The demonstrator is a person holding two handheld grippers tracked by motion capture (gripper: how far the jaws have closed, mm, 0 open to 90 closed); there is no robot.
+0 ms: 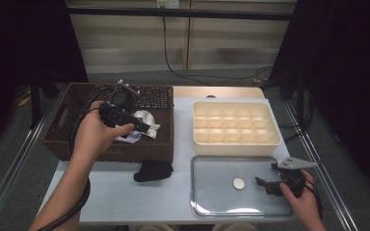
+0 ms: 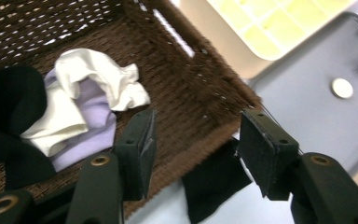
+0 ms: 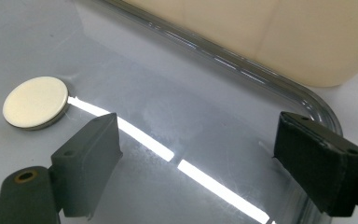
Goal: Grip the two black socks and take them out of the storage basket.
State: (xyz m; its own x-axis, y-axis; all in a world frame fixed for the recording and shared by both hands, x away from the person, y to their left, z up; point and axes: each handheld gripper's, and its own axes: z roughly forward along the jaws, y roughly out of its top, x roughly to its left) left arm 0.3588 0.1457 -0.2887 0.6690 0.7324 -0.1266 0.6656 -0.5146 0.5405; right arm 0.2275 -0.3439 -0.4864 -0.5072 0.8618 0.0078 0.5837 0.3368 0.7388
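Left gripper (image 2: pixel 193 144) over white cloth (image 2: pixel 100 79)

We see a rough woven wicker basket (image 1: pixel 72 130), soft crumpled white cloth (image 2: pixel 100 79), glossy smooth metal tray (image 3: pixel 177 93), matt cream plastic organizer (image 1: pixel 236 126), shiny round disc (image 3: pixel 36 102).

One wicker basket (image 1: pixel 62 126), holding three cloths: one white (image 2: pixel 100 77), one lilac (image 2: pixel 91 123), one black (image 2: pixel 9 112). One more black cloth (image 1: pixel 153 170) on the table (image 1: pixel 120 197). One cream divided box (image 1: pixel 236 126). One metal tray (image 1: pixel 212 192), one coin (image 1: pixel 239 183). Two grippers: left (image 1: pixel 144 129), right (image 1: pixel 262 184).
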